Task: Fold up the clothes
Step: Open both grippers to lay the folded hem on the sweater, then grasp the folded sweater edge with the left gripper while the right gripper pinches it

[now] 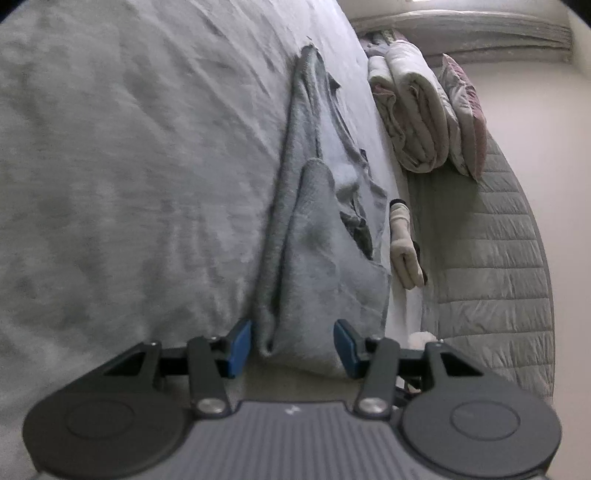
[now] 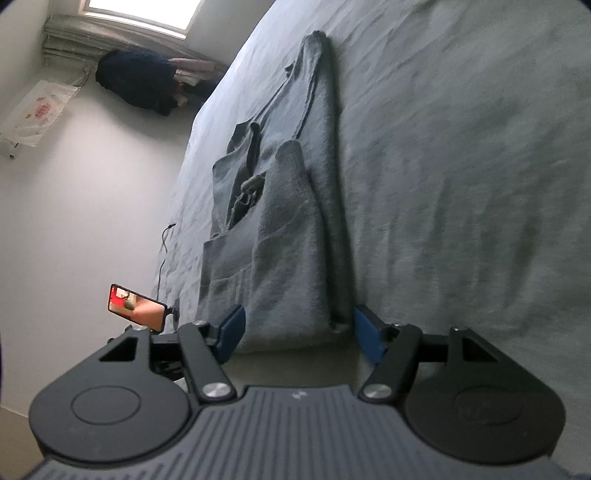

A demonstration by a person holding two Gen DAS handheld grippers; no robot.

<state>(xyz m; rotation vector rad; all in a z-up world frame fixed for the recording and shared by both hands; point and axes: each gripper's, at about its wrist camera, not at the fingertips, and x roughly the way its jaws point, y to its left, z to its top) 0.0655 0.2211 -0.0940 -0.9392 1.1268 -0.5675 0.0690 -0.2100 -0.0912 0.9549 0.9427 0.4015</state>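
The grey sweater [image 1: 314, 229] lies stretched along the bed [image 1: 110, 166], its near hem reaching in between my fingers. My left gripper [image 1: 292, 347] straddles one hem corner, jaws wide, nothing pinched; my right gripper [image 2: 297, 334] stands wide around the other [image 2: 280, 258]. I judge both are set there so I can lift the hem evenly and fold it away

A home bedroom: a sheeted bed [image 1: 110, 166], folded quilts [image 1: 413, 110] (beside pillows) under a window [image 2: 140, 14].
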